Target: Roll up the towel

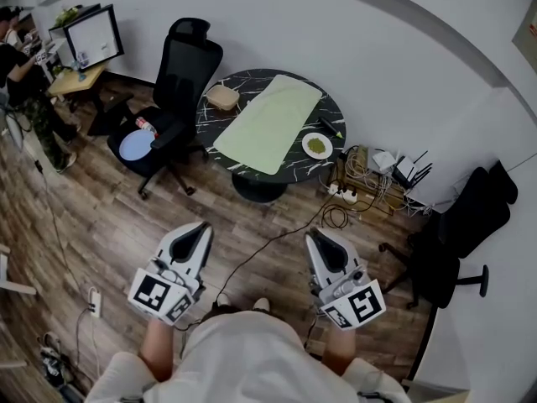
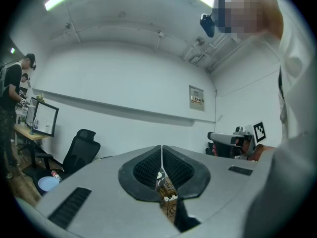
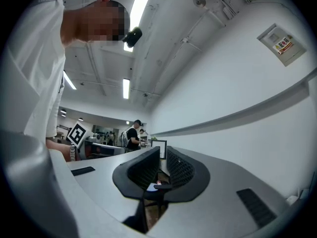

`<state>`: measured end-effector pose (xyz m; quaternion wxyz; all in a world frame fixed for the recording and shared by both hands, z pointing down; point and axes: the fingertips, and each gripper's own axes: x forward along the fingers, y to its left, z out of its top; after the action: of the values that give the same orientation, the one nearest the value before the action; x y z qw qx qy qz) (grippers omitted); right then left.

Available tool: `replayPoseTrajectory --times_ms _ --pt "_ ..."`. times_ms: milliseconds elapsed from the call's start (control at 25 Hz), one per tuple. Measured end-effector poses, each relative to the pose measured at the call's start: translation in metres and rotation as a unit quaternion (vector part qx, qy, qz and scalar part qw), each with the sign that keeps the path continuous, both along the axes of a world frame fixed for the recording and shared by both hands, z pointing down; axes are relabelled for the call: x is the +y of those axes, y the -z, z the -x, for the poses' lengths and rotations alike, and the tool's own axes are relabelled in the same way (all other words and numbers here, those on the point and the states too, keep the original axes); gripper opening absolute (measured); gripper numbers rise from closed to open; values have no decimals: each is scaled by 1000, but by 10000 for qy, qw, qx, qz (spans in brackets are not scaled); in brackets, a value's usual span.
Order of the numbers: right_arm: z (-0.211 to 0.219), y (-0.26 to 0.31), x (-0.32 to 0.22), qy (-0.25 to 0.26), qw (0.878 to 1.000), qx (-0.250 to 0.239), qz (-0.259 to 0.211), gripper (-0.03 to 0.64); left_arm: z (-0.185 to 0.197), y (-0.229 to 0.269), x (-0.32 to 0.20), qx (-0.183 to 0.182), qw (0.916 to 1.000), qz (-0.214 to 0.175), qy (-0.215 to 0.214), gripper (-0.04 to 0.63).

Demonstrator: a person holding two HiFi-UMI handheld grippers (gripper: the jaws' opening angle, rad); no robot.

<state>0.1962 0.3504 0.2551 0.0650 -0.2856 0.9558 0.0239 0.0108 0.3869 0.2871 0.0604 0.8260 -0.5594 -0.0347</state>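
A pale green towel (image 1: 270,121) lies flat and unrolled across a round black marble table (image 1: 250,171) by the far wall. Both grippers are held close to the person's body over the wooden floor, well short of the table. In the head view the left gripper (image 1: 200,230) is shut with nothing between its jaws, and the right gripper (image 1: 319,236) is shut and empty too. In the left gripper view the left gripper (image 2: 161,155) shows dark ribbed pads pressed together. In the right gripper view the right gripper (image 3: 163,158) likewise has its pads closed, pointing slightly upward.
On the table stand a beige bowl (image 1: 223,97), a small plate of green stuff (image 1: 317,146) and a black pen (image 1: 330,127). A black office chair (image 1: 180,82) holding a blue plate (image 1: 136,145) stands left of it. Cables (image 1: 361,183) and another chair (image 1: 457,242) are at the right.
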Motion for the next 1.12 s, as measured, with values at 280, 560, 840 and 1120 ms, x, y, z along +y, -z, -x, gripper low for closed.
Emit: replayPoseTrajectory --times_ms 280,560,840,1120 --pt "-10 1 -11 -301 9993 -197 42 231 1 3 0 -75 9997 -195 91 271" --pt "-18 -3 -16 -518 9987 -6 5 261 18 4 3 -110 9990 -193 394 305" --pt "-26 -11 -21 -654 9972 353 -74 267 21 6 4 -82 9983 -251 511 304" --pt "-36 -22 -29 -551 9979 347 30 270 7 5 0 -113 9982 -239 547 304"
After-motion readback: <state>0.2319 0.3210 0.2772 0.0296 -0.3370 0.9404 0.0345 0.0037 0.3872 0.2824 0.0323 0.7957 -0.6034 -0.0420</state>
